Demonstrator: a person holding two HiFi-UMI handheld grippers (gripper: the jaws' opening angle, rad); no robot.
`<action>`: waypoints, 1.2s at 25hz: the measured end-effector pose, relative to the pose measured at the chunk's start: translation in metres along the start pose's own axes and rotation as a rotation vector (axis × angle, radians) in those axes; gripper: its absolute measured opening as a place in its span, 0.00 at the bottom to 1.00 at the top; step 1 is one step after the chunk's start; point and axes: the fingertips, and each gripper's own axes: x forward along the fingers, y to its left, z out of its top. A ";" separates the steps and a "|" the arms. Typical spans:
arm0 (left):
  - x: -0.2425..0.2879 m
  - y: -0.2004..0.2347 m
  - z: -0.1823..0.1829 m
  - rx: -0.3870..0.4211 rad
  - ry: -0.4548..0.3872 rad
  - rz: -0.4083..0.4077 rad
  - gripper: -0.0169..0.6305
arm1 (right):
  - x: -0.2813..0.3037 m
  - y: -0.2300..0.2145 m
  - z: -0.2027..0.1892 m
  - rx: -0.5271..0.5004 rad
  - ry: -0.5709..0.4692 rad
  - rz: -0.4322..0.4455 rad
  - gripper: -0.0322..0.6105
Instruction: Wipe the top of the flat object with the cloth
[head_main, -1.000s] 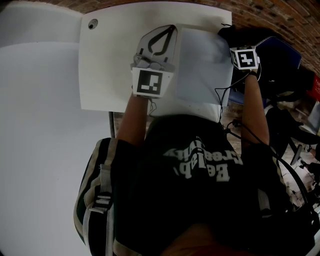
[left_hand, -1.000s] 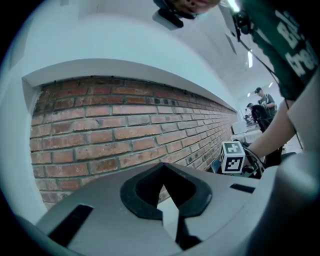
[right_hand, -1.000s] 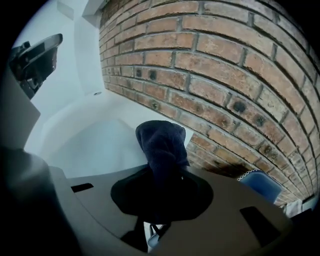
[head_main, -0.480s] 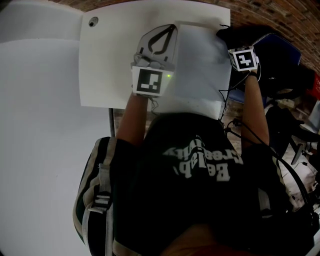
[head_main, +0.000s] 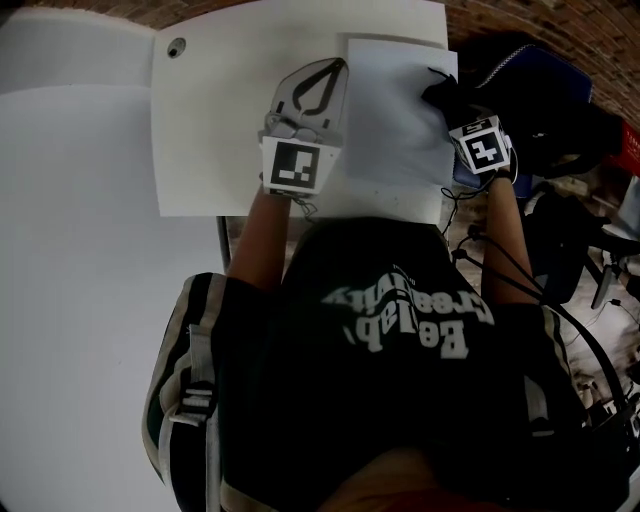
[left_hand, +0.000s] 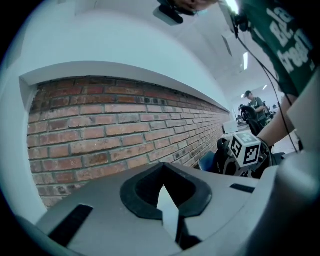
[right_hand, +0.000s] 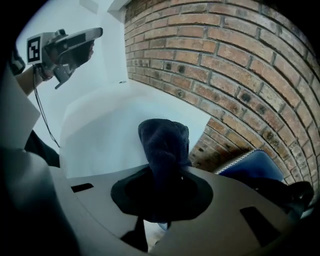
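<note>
A white sheet (head_main: 395, 130) lies flat on the right part of a white desk (head_main: 220, 130), its far edge close to a brick wall (left_hand: 115, 130). The person works with 2 tools.

The left tool (head_main: 343, 63) lies along the sheet's left side, its tips at that edge near the far corner. In the left gripper view its jaws are pressed together on a thin white sliver, which looks like the sheet's edge.

The right tool (head_main: 447, 100) is at the sheet's right edge, also near the far corner. Its jaws pinch a dark cloth (right_hand: 164, 145), and the bunched end sticks out past the tips. From the head view the cloth covers a small part of the sheet's right side (whether it presses on the surface is not clear). The rest of the sheet is uncovered.

A small round hole (head_main: 177, 46) sits at the desk's far left corner, well apart from both tools. A blue item (right_hand: 250, 167) shows beyond the desk's right side, by the wall. The person's dark printed shirt (head_main: 400, 330) fills the lower half of the head view.
</note>
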 end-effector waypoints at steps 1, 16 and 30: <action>-0.002 -0.003 -0.002 -0.005 0.002 -0.011 0.02 | -0.004 0.007 -0.007 0.005 0.006 0.003 0.14; -0.019 -0.033 -0.014 -0.026 -0.008 -0.135 0.02 | -0.055 0.101 -0.097 0.031 0.134 0.087 0.14; -0.028 -0.030 -0.022 -0.022 0.010 -0.145 0.02 | -0.059 0.119 -0.099 -0.056 0.214 0.086 0.14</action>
